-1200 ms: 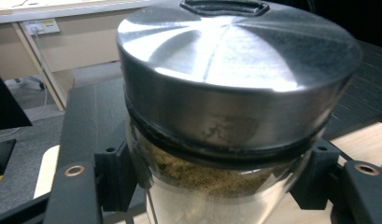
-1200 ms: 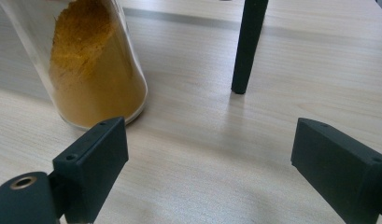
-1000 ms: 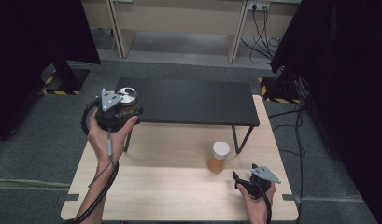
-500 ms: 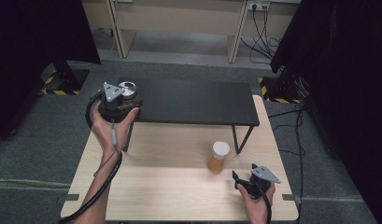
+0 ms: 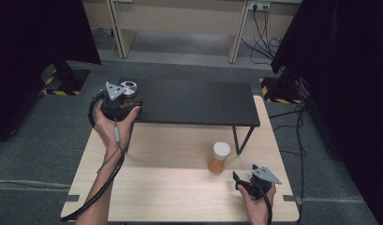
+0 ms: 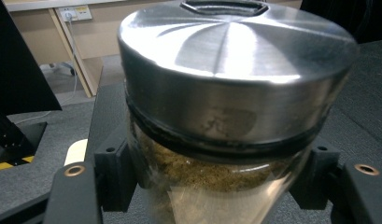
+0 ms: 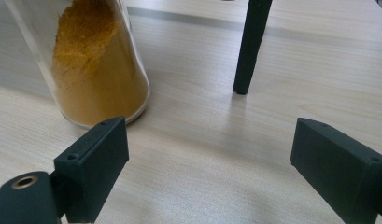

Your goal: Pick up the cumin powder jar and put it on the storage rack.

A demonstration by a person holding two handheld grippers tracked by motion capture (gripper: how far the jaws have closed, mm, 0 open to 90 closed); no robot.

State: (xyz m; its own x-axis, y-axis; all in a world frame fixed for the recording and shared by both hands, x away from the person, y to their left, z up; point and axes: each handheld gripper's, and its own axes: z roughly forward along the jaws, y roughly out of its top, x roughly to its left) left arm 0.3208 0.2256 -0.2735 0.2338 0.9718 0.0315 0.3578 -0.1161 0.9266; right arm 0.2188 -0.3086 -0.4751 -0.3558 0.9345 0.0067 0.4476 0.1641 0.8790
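**Steel-lidded jar carried over the black shelf's left end**

Steel-lidded jar (image 6: 230,116) of brownish powder is clamped at its glass body in the left tool (image 5: 118,101), kept upright above the black shelf (image 5: 194,101), seemingly for setting down. The right tool (image 5: 249,180) is rested wide, empty, near the orange-powder jar (image 5: 219,158) on the table (image 5: 180,187).

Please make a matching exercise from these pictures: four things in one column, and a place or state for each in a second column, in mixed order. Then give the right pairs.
Things
1. left gripper
2. right gripper
3. white-lidded jar
4. black shelf

Places or states
A. stands on the wooden table, filled with yellow powder
B. jaws open, nothing between them
C. shut on the steel-lidded jar
D. stands on thin legs across the far part of the table

Pairs: 1-C, 2-B, 3-A, 4-D
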